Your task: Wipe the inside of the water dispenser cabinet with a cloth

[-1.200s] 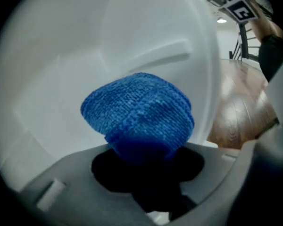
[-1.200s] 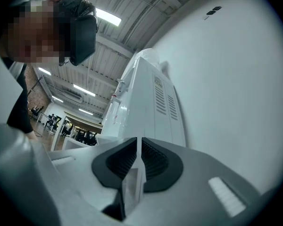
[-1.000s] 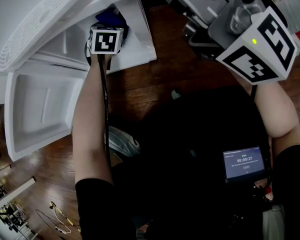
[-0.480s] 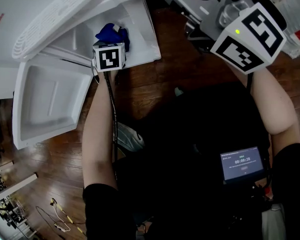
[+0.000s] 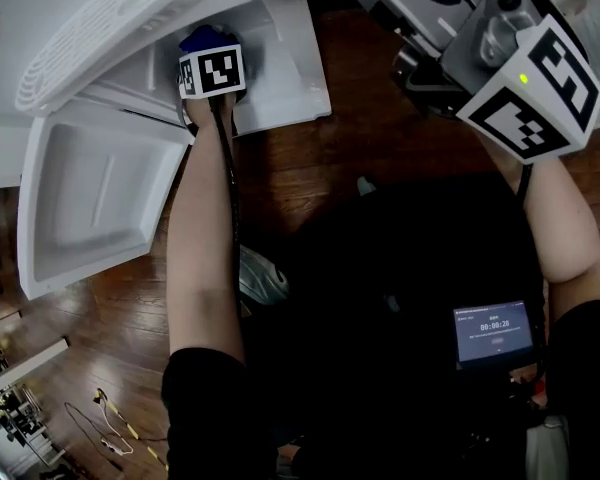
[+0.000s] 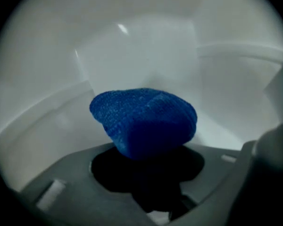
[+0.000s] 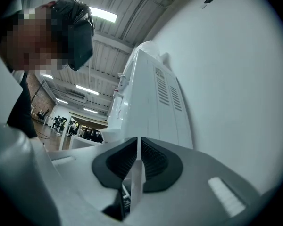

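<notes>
White cabinet interior [image 6: 141, 51] behind blue cloth [image 6: 144, 121]

White plastic, blue cloth, dark polished wood

The cloth [image 6: 144, 121] is a blue fabric with a fine, nubbly weave, matt and soft-looking. Around it the cabinet [image 6: 132, 46] walls are smooth white plastic with a dull sheen. The open door [image 5: 90, 203] is the same moulded white plastic, and so is the slotted grille panel [image 5: 90, 38] above it. The left gripper [image 6: 147, 157] and the right gripper [image 7: 139, 149] have matt grey plastic bodies. The right one's jaws carry black pads [image 7: 153, 161] with fine ridges, rubbery in look. The floor [image 5: 320, 158] is dark wood boards with a soft gloss.
</notes>
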